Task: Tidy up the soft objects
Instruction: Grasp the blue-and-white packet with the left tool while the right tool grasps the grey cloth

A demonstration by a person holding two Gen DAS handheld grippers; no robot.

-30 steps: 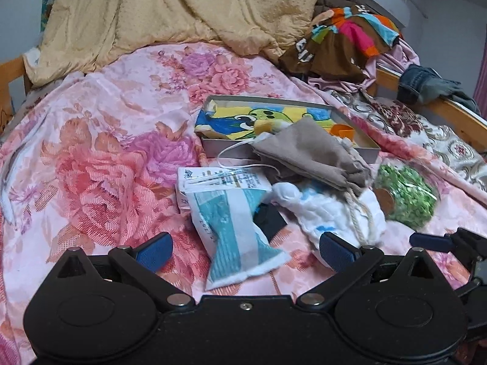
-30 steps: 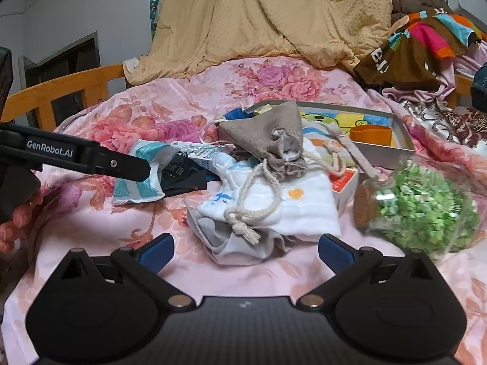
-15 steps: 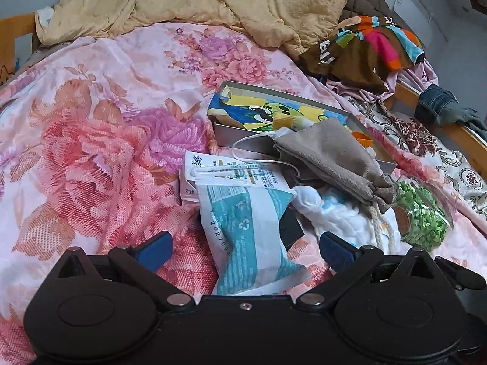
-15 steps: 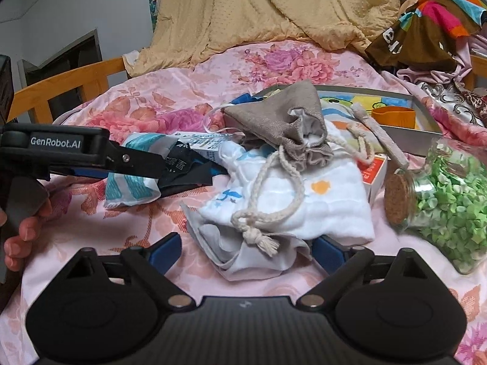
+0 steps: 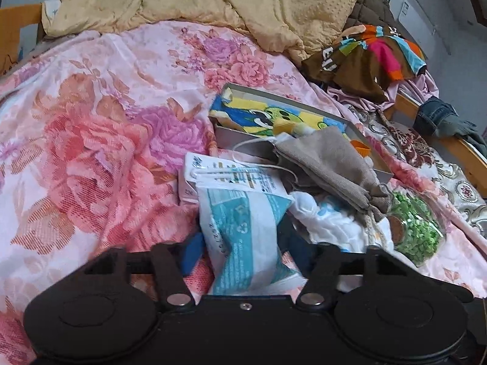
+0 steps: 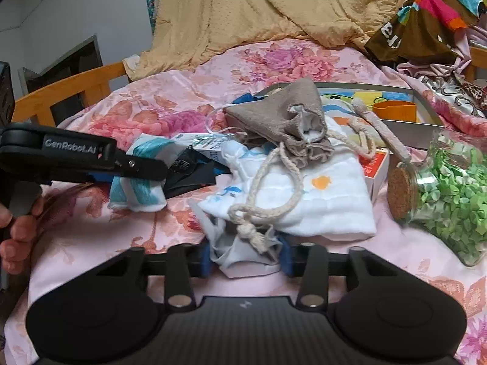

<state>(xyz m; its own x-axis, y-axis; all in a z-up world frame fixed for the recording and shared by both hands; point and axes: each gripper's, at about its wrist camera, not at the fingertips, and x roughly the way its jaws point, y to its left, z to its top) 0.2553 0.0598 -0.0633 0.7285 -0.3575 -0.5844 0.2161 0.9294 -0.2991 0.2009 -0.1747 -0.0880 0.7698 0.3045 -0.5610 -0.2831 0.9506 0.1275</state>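
As both sets of jaws come in at once, the sorting looks barely begun. Over on the left, the left tool [image 5: 243, 248] is closing around the white-and-teal soft packet [image 5: 243, 237], which sits between its blue pads on the floral bedspread [image 5: 100, 140]; the pads look to be touching its sides, so call it gripped. Next along, the right tool [image 6: 246, 257] is closing on the bunched near edge of the white printed cloth [image 6: 304, 200], fabric pinched between its pads. A grey drawstring pouch [image 6: 283, 115] lies on top of that cloth, its cord trailing forward. Behind sits the shallow tray [image 6: 426, 127], holding only a cartoon-print cloth and an orange piece. Far right, a corked jar of green bits [image 6: 447, 194] lies on its side. Nearly everything is still heaped together.
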